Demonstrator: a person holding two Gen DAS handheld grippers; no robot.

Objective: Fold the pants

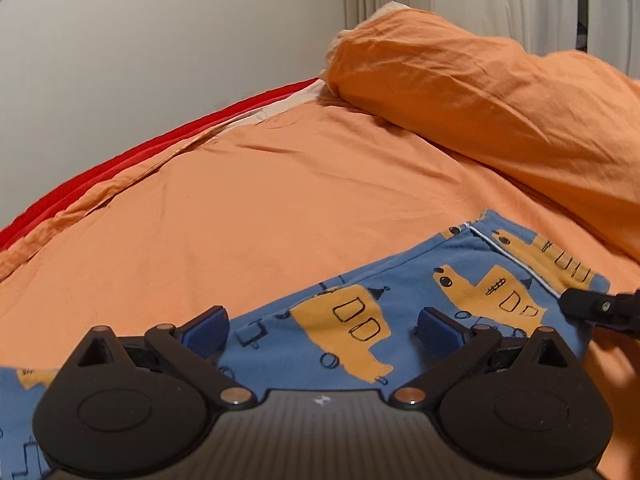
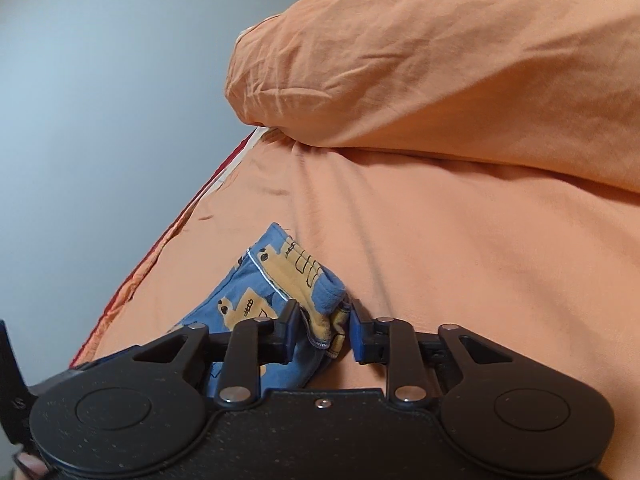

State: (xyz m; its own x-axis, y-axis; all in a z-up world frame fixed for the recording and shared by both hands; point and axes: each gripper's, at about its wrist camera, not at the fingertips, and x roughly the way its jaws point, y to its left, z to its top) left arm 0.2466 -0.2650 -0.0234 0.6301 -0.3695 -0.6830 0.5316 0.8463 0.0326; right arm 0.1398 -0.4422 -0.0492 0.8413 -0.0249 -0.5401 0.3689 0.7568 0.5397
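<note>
The pants [image 1: 360,312] are blue with orange boat prints and lie on the orange bed sheet [image 1: 240,200]. My left gripper [image 1: 320,332] is open above the flat cloth, holding nothing. In the right wrist view my right gripper [image 2: 324,332] has its jaws partly closed around a bunched cuff of the pants [image 2: 320,320]; a gap shows on the right side, so the grasp is not clearly tight. The right gripper's tip also shows in the left wrist view [image 1: 600,308] at the pants' far right corner.
An orange pillow [image 1: 480,92] lies at the head of the bed, close behind the pants; it also shows in the right wrist view [image 2: 440,60]. A red edge [image 1: 120,164] runs along the bed's left side by the pale wall [image 1: 140,40].
</note>
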